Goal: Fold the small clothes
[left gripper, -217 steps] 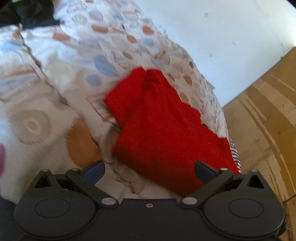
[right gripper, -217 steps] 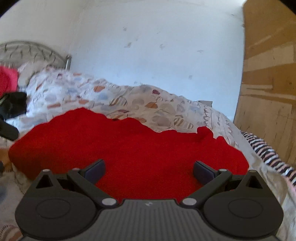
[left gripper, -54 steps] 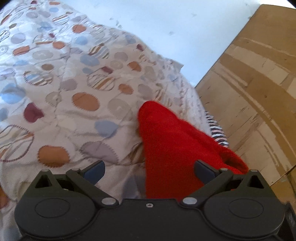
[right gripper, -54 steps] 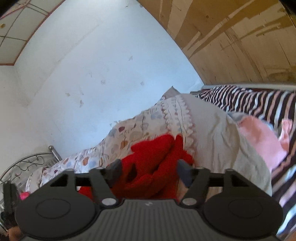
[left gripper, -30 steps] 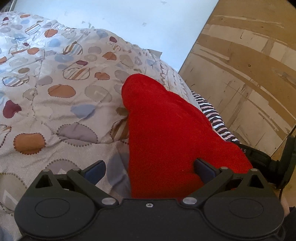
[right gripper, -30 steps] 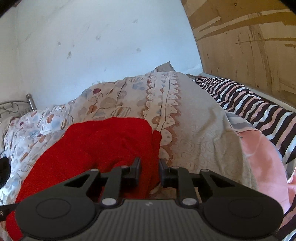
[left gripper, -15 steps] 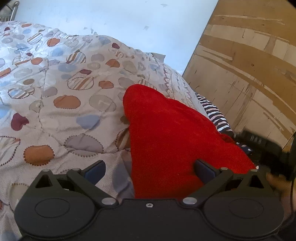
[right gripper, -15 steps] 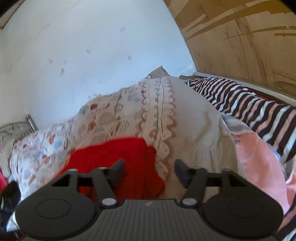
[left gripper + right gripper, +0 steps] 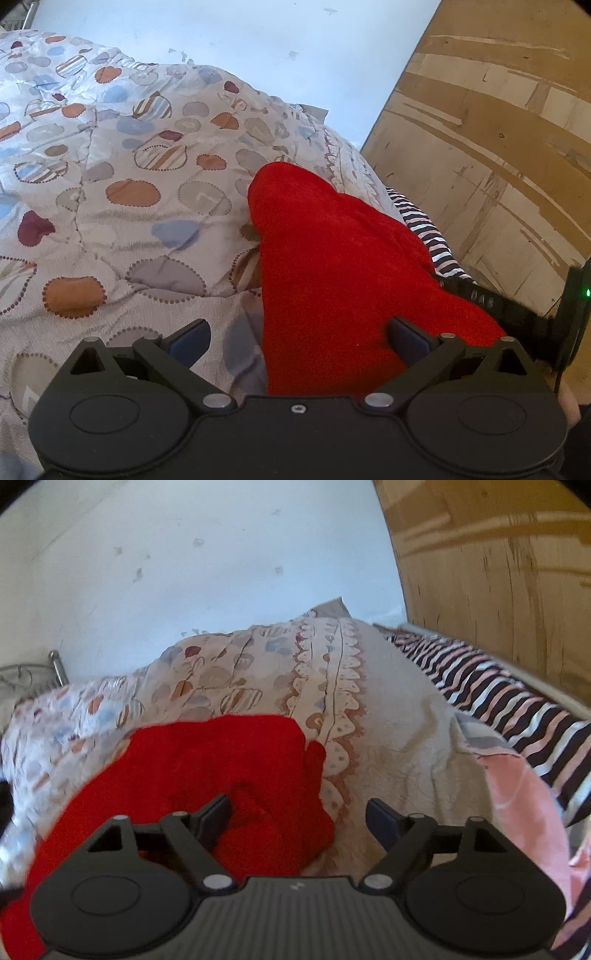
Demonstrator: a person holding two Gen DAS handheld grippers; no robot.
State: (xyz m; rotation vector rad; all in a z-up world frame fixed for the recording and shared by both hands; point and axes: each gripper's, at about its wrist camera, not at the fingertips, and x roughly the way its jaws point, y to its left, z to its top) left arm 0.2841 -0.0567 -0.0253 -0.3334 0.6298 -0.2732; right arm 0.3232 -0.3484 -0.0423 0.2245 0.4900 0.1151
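Observation:
A red fleece garment point(image 9: 332, 266) lies folded in a long strip on the patterned quilt point(image 9: 129, 184). My left gripper point(image 9: 298, 338) hovers over its near end, open, with the cloth beneath the wide-apart jaws and not pinched. In the right wrist view the same red garment point(image 9: 221, 768) fills the lower left. My right gripper point(image 9: 300, 816) is over its bunched right edge with the jaws opening. The cloth reaches between them, but neither pad presses on it. The right gripper's black body point(image 9: 517, 314) shows at the right edge of the left wrist view.
A black, white and pink striped sheet point(image 9: 498, 694) and a pink cloth point(image 9: 517, 805) lie to the right of the quilt point(image 9: 332, 686). A wooden panel point(image 9: 480, 572) stands behind them. A metal headboard point(image 9: 33, 675) meets the white wall at far left.
The right gripper, shut on the red garment's edge a second ago, has spread its jaws and let the cloth go. The left gripper has stayed open and still.

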